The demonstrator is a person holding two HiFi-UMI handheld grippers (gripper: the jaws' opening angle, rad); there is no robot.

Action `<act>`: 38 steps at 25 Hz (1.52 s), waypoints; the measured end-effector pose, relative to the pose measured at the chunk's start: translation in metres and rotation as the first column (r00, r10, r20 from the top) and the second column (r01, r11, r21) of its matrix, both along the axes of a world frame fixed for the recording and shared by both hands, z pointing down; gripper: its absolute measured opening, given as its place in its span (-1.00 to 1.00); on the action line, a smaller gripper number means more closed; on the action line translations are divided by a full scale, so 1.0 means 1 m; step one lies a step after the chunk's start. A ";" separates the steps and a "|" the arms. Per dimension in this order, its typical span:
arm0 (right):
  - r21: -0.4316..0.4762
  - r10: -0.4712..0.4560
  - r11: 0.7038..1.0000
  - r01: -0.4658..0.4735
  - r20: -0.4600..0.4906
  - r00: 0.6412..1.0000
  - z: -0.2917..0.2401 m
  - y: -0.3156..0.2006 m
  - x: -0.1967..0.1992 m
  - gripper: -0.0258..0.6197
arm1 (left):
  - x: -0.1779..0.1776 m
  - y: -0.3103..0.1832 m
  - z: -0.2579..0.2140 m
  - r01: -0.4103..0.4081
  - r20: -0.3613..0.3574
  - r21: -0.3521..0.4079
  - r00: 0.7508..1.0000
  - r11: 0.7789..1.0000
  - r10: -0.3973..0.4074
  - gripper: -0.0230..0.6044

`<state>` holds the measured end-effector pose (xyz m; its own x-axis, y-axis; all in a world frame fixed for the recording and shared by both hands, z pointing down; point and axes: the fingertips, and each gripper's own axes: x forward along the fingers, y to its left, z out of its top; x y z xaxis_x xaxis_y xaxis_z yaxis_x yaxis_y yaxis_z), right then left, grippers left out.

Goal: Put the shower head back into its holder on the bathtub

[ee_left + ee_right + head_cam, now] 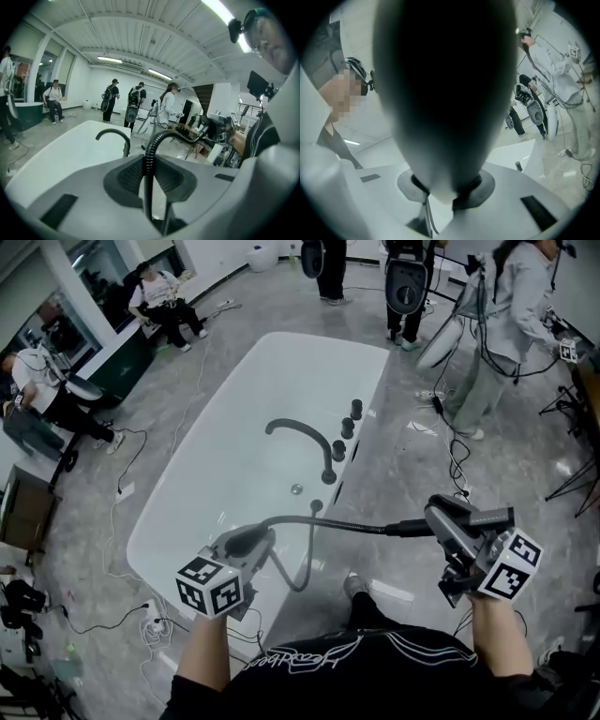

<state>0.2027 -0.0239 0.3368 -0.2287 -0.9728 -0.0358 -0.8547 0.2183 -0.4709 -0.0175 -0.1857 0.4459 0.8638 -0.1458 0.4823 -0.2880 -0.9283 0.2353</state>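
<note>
Carrying stage: right gripper [441, 519] is clamping the shower head [445, 93], left gripper [251, 542] is pinching the hose [347, 523] above the bathtub [370, 381]; next, probably steering toward the far knobs [348, 427].

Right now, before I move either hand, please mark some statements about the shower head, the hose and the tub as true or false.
1. The right gripper is clamped on the shower head. True.
2. The left gripper is empty. False: its jaws are shut on the hose.
3. The shower head already rests on the bathtub. False: it is held in the air beside the tub, over the floor.
4. A black curved faucet arches over the tub. True.
</note>
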 end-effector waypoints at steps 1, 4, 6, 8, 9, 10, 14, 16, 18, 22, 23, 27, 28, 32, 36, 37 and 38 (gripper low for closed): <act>0.004 -0.009 1.000 0.009 0.009 1.000 -0.001 -0.005 0.003 -0.63 | 0.005 -0.008 -0.010 0.007 -0.002 0.029 1.000 1.000 -0.007 -0.73; 0.028 -0.045 0.999 0.044 0.027 0.999 -0.007 -0.018 0.007 -0.63 | 0.020 -0.028 -0.043 0.019 -0.015 0.124 1.000 0.992 -0.018 -0.73; 0.050 -0.072 0.996 0.070 0.041 0.997 -0.013 -0.026 0.006 -0.63 | 0.029 -0.041 -0.065 0.027 -0.035 0.175 0.999 0.984 -0.021 -0.73; 0.071 -0.095 0.993 0.092 0.042 0.995 -0.020 -0.033 0.006 -0.64 | 0.041 -0.054 -0.084 0.033 -0.045 0.231 0.999 0.972 -0.023 -0.73; 0.081 -0.105 0.992 0.102 0.038 0.994 -0.024 -0.037 0.007 -0.64 | 0.046 -0.060 -0.092 0.036 -0.042 0.264 0.999 0.964 -0.025 -0.73; 0.090 -0.115 0.990 0.111 0.034 0.993 -0.028 -0.040 0.008 -0.63 | 0.052 -0.066 -0.099 0.039 -0.036 0.295 0.999 0.955 -0.030 -0.73; 0.122 -0.156 0.981 0.151 0.034 0.987 -0.040 -0.056 0.008 -0.63 | 0.063 -0.085 -0.125 0.053 -0.037 0.375 0.998 0.926 -0.042 -0.73; 0.142 -0.166 0.977 0.160 0.031 0.986 -0.048 -0.060 0.009 -0.63 | 0.070 -0.091 -0.139 0.059 -0.049 0.406 0.998 0.912 -0.043 -0.73; 0.163 -0.167 0.973 0.161 0.022 0.986 -0.057 -0.065 0.016 -0.63 | 0.079 -0.097 -0.154 0.069 -0.069 0.430 0.997 0.900 -0.043 -0.73; 0.201 -0.173 0.965 0.168 0.008 0.985 -0.072 -0.082 0.030 -0.63 | 0.093 -0.116 -0.172 0.100 -0.100 0.453 0.993 0.886 -0.061 -0.73; 0.206 -0.174 0.964 0.169 0.006 0.985 -0.074 -0.085 0.034 -0.63 | 0.097 -0.120 -0.175 0.105 -0.104 0.458 0.992 0.883 -0.064 -0.73; 0.228 -0.180 0.958 0.176 -0.001 0.984 -0.084 -0.100 0.050 -0.63 | 0.114 -0.132 -0.192 0.121 -0.118 0.491 0.990 0.862 -0.072 -0.73; 0.234 -0.184 0.956 0.179 -0.002 0.983 -0.086 -0.105 0.053 -0.63 | 0.116 -0.136 -0.196 0.126 -0.121 0.500 0.990 0.857 -0.075 -0.73; 0.255 -0.211 0.945 0.203 0.001 0.978 -0.088 -0.125 0.060 -0.63 | 0.121 -0.152 -0.206 0.148 -0.125 0.519 0.987 0.842 -0.097 -0.73; 0.251 -0.242 0.938 0.238 -0.015 0.970 -0.087 -0.143 0.074 -0.63 | 0.127 -0.163 -0.202 0.178 -0.130 0.511 0.983 0.841 -0.129 -0.73; 0.246 -0.246 0.938 0.243 -0.017 0.969 -0.084 -0.147 0.076 -0.63 | 0.127 -0.166 -0.197 0.185 -0.129 0.505 0.982 0.843 -0.138 -0.73; 0.239 -0.250 0.939 0.247 -0.017 0.968 -0.080 -0.152 0.078 -0.63 | 0.125 -0.168 -0.190 0.191 -0.126 0.497 0.981 0.847 -0.148 -0.73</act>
